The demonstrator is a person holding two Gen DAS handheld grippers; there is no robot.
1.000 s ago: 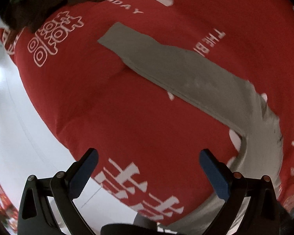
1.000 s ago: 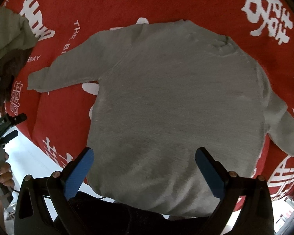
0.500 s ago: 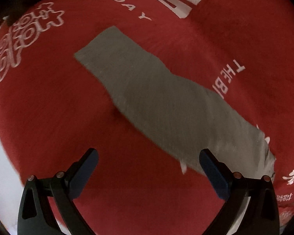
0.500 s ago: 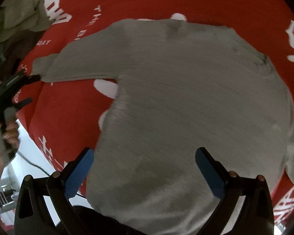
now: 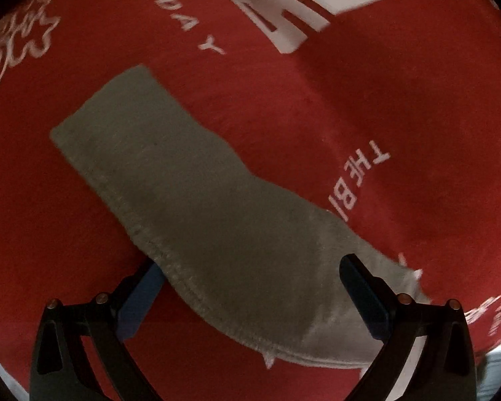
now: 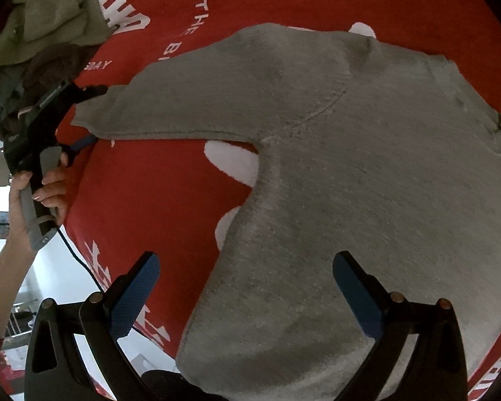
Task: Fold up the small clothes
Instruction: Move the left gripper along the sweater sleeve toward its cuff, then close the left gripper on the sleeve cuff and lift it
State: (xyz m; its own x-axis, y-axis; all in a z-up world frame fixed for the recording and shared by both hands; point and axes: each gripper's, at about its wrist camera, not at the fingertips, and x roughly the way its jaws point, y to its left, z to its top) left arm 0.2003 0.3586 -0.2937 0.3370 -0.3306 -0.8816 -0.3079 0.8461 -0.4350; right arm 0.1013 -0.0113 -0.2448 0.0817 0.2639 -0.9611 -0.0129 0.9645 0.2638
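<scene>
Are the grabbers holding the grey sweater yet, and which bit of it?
Nothing is held. The left gripper is open, its fingers either side of the grey sweater's sleeve. The right gripper is open above the body.

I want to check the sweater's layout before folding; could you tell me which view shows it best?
The right wrist view: it shows the grey sweater spread flat with body, neckline and one sleeve. The left wrist view shows only that sleeve, close up.

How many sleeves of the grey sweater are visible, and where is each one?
1 for sure. The left sleeve of the grey sweater lies stretched across the red cloth, its cuff between the open left gripper's fingers. The other sleeve may be hidden past the right edge.
</scene>
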